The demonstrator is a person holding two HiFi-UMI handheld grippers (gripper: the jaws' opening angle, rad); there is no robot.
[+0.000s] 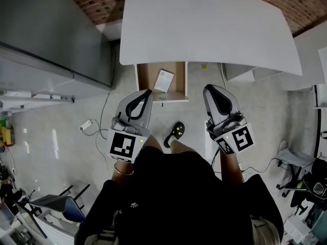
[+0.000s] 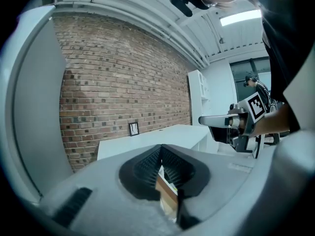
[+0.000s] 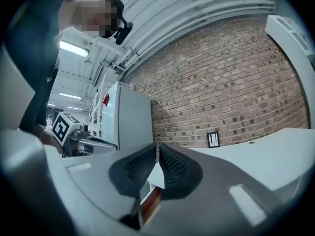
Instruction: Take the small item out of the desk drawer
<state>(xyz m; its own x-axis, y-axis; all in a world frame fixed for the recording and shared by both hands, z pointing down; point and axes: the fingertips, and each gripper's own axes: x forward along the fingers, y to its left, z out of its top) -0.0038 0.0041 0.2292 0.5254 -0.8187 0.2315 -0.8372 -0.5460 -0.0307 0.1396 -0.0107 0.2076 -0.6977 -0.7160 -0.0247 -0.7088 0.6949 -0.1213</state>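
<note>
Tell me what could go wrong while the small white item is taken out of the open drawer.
The white item seems to lie flat on the drawer bottom, so the jaws may slide over it instead of pinching it.
It lies near the drawer's right wall and the desk edge; a jaw may knock them.
The left gripper and right gripper are both shut; one must open before reaching in.

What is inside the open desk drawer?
One small white item lies on the drawer floor. The desk top covers the drawer's rear, so anything there is hidden.
</note>
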